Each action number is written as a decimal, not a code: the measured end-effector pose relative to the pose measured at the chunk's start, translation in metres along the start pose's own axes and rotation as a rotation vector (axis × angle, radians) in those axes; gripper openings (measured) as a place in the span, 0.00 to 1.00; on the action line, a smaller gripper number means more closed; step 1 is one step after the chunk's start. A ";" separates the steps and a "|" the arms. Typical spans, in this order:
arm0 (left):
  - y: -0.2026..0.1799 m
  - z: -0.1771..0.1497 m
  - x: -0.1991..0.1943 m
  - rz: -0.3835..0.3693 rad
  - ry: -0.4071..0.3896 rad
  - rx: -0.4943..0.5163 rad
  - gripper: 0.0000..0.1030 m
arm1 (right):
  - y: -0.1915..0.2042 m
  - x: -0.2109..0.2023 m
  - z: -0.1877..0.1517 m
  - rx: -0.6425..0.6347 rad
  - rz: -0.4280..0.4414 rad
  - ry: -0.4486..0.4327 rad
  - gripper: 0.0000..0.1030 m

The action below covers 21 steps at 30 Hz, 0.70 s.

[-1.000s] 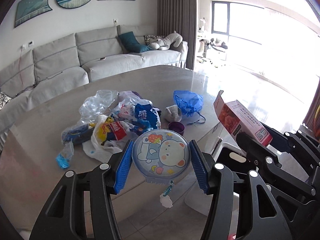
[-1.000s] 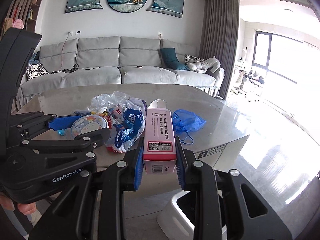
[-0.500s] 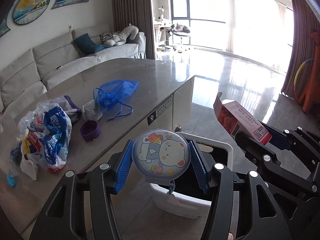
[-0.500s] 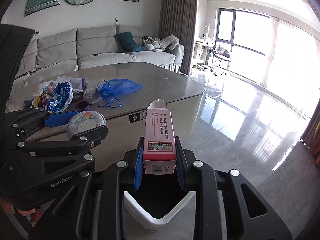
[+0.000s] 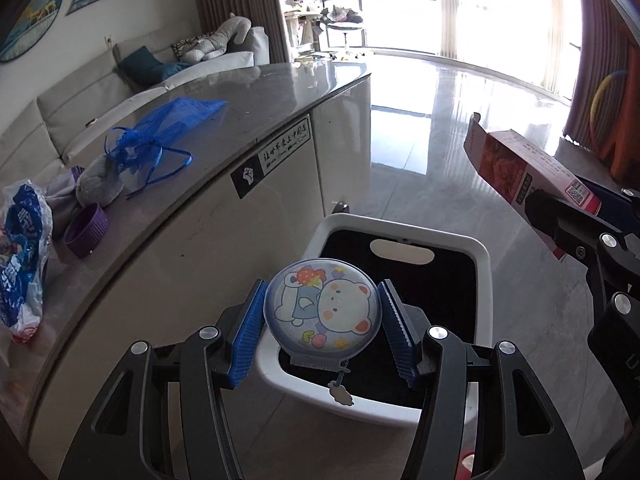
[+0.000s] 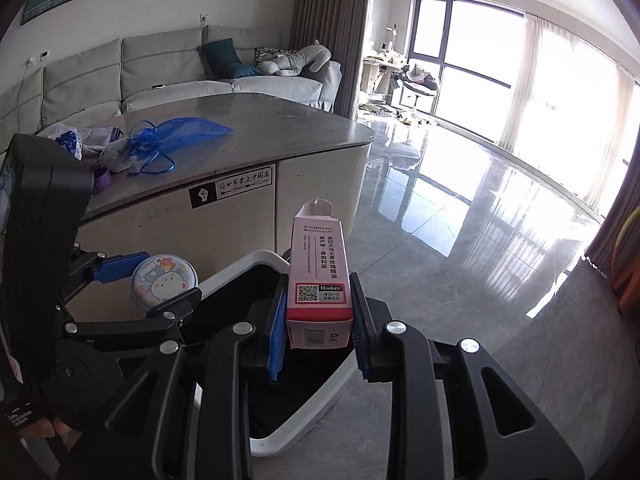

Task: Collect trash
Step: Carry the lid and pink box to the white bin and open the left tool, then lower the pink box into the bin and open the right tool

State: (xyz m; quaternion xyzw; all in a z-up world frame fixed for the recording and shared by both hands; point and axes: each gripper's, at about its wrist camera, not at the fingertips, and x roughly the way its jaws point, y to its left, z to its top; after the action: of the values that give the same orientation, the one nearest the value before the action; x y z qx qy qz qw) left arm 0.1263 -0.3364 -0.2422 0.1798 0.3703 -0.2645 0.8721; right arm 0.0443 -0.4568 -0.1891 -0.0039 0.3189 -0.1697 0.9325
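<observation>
My left gripper [image 5: 323, 312] is shut on a round bear-print case [image 5: 322, 312] with a small charm hanging from it, held over the near rim of a white bin [image 5: 482, 252] lined in black. The case also shows in the right wrist view [image 6: 164, 280]. My right gripper [image 6: 318, 320] is shut on a pink carton [image 6: 320, 276], held upright above the same bin [image 6: 256, 258]. The carton also shows at the right of the left wrist view [image 5: 524, 168]. More trash lies on the grey table [image 5: 256, 92]: a blue mesh bag [image 5: 160, 136], a purple cap [image 5: 86, 230] and crumpled wrappers [image 5: 22, 256].
The table's cream side panel [image 5: 224, 236] stands right beside the bin. A grey sofa [image 6: 168, 76] is behind the table. Glossy tiled floor [image 6: 460, 240] stretches right toward bright windows. A grey wad [image 5: 100, 186] lies by the mesh bag.
Both grippers have swung right, off the table, and dropped toward the bin, which now sits directly beneath them. Both holds are unchanged.
</observation>
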 end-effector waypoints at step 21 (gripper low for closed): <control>0.004 0.003 0.010 0.011 0.028 -0.012 0.94 | 0.002 0.010 0.002 0.013 0.031 0.038 0.28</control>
State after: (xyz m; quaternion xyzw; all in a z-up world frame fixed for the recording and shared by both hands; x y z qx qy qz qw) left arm 0.1362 -0.3385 -0.2474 0.1805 0.3832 -0.2548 0.8693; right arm 0.0535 -0.4587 -0.1940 0.0107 0.3356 -0.1573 0.9287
